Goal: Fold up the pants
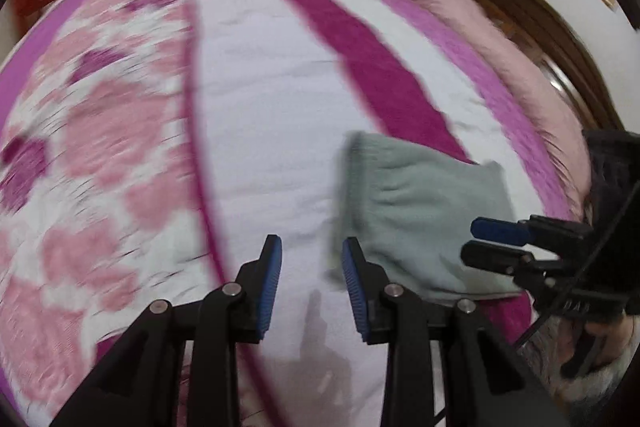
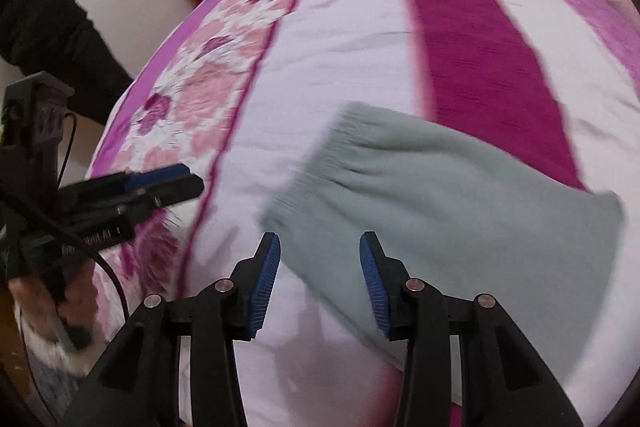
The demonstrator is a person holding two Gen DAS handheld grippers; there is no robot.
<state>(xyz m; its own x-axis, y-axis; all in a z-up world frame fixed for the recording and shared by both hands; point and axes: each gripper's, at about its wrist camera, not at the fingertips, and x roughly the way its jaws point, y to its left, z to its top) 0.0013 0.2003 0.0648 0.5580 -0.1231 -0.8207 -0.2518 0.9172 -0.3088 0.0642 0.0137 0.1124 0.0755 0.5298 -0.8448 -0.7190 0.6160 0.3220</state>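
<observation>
Right wrist view shows the pale grey-green fleece pants (image 2: 440, 195) lying as a compact folded bundle on the pink, white and magenta striped bedspread (image 2: 352, 47), just beyond the right gripper (image 2: 319, 279), whose blue-padded jaws stand apart with nothing pinched between them; the near left edge of the bundle sits in the gap behind them, untouched as far as I can tell through the motion blur. From the left wrist view the same bundle (image 1: 424, 211) lies to the right of the left gripper (image 1: 311, 279), which is likewise spread and empty over bare white cloth.

The fabric looks soft, thick and light, so it should drape and sag rather than hold a shape, and it is unlikely to slip from ribbed pads. A ribbed cuff or waistband (the gathered strip along the far left edge) is probably the firmest place to pinch, since the knit is denser there; a corner of the folded layers would also serve, if all layers are taken together. The surface is matt and smooth, with a few shallow creases.
</observation>
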